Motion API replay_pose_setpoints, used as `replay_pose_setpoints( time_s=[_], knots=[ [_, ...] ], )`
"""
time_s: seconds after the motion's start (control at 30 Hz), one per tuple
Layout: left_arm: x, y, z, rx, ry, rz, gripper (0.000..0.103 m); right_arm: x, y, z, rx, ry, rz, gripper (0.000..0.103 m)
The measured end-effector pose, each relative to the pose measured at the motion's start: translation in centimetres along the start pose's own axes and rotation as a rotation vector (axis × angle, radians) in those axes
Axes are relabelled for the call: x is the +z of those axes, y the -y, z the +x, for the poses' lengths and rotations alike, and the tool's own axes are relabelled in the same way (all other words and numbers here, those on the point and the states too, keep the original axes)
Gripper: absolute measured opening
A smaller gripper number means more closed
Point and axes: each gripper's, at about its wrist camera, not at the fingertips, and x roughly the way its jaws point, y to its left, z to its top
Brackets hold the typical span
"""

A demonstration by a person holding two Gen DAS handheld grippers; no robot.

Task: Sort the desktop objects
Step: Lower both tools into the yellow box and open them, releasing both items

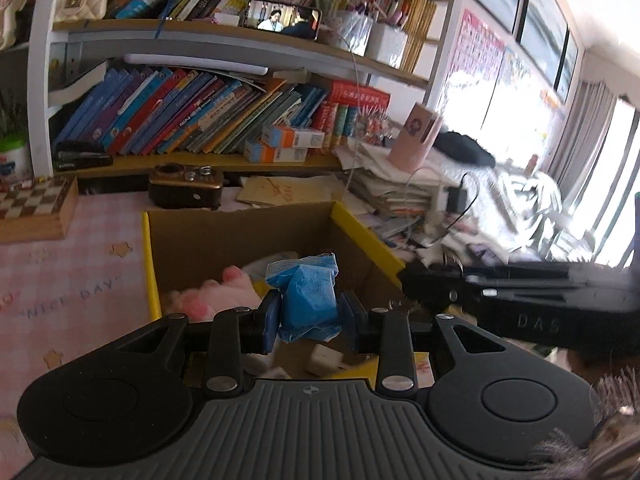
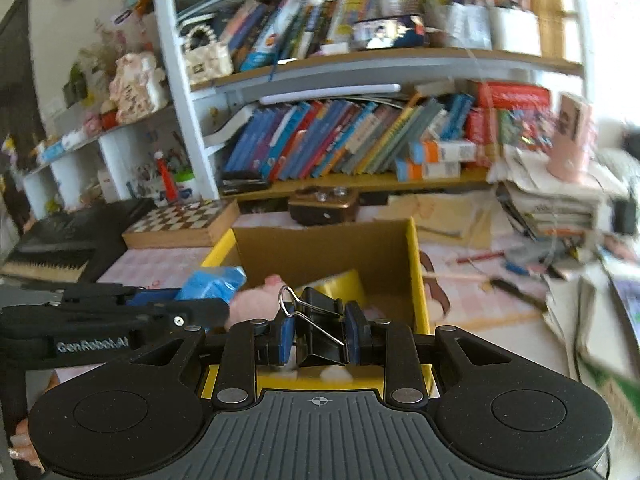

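My left gripper [image 1: 310, 316] is shut on a crumpled blue plastic packet [image 1: 308, 296] and holds it over the open cardboard box [image 1: 240, 232] with yellow rims. A pink plush toy [image 1: 212, 300] and a small white block [image 1: 324, 360] lie in the box. My right gripper [image 2: 318, 334] is shut on a black binder clip [image 2: 320, 332] with silver wire handles, above the box's near edge [image 2: 416, 280]. The left gripper [image 2: 120, 312] with the blue packet [image 2: 212, 284] shows at the left of the right wrist view. The right gripper's body [image 1: 520, 296] shows at the right of the left wrist view.
A chessboard box [image 2: 180, 224] and a brown radio-like device [image 2: 324, 204] stand behind the box. Bookshelves [image 2: 360, 140] line the back. A stack of papers [image 2: 560, 208] with a pink cup [image 2: 568, 140] is at the right. Pencils [image 2: 480, 258] lie on the pink checked desk mat [image 1: 60, 280].
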Motion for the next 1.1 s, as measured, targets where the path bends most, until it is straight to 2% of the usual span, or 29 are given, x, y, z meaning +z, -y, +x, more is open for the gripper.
replay_pose_setpoints(
  time_s=[0.13,0.3,0.5,0.7,0.83,1.0,1.07,1.1],
  knots=[
    [-0.1,-0.5,3.3,0.033,-0.084,0.052,0.03,0.6,-0.2,2.8,0.011,-0.055,-0.089,0.026],
    [-1.1,-0.6,6.8,0.036,-0.214,0.098,0.03,0.0,-0.5,6.7,0.023,-0.183,-0.214,0.026],
    [-1.0,-1.3,7.7,0.018,-0.258,0.072,0.031,-0.9,-0.5,10.1,0.078,-0.339,-0.289,0.026],
    [-1.0,-1.4,8.0,0.004,-0.283,0.056,0.033,-1.2,0.4,12.4,0.129,-0.446,-0.22,0.026],
    [-0.9,-1.4,8.3,-0.005,-0.307,0.05,0.036,-1.5,0.3,12.7,0.135,-0.469,-0.192,0.027],
    [-0.9,-1.1,8.0,0.024,-0.282,0.065,0.04,-1.2,0.5,12.3,0.125,-0.448,-0.186,0.028],
    [-0.8,-0.9,7.3,0.029,-0.244,0.071,0.053,-0.9,0.8,11.5,0.124,-0.425,-0.16,0.028],
    [-0.7,-0.8,6.9,0.021,-0.227,0.07,0.055,-0.6,1.0,11.2,0.119,-0.412,-0.144,0.029]
  ],
)
